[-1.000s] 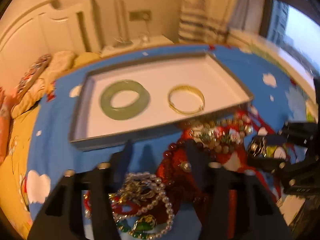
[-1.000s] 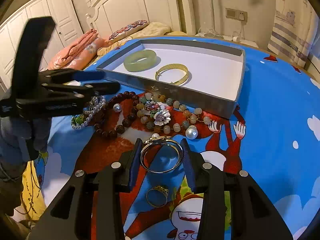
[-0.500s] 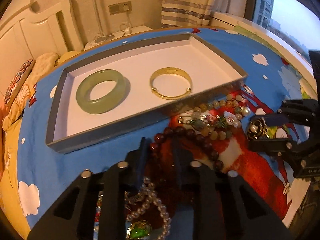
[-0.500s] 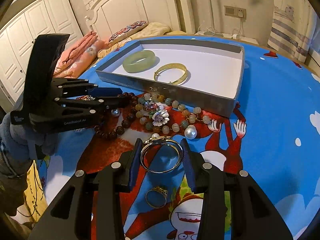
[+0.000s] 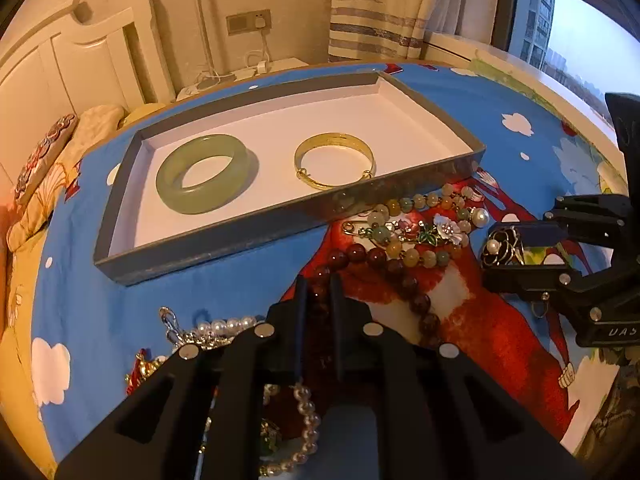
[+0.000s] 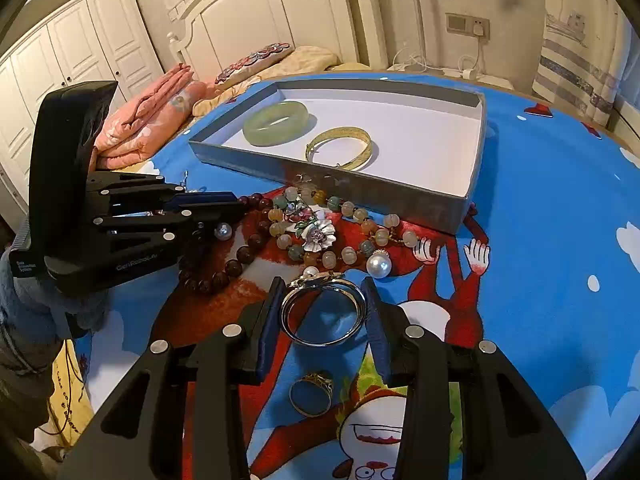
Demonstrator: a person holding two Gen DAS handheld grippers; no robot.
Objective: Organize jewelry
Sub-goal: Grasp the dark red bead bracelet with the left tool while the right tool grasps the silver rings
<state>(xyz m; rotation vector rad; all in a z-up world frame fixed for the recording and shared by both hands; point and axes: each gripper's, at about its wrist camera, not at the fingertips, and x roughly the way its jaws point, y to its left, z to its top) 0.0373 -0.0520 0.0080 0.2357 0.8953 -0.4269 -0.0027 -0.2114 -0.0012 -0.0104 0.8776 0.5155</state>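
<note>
Gleaming dark red round beads, bracelet (image 5: 384, 268) looped on blue cloth (image 5: 120, 312)

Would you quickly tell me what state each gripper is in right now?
Left gripper: jaws just closed on the dark red bead bracelet.
Right gripper: jaws around the silver bangle; whether the pads grip it cannot be told.

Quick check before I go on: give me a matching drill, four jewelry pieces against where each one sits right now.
Things:
1. jade bangle
2. silver bangle
3. dark red bead bracelet
4. gold ring

Places:
A. between the right gripper fingers
B. on the cloth, under the right gripper
C. in the grey tray, beside the gold bangle
D. pinched by the left gripper, whose jaws have just been closing

Pairs: 1-C, 2-A, 3-D, 4-B
</note>
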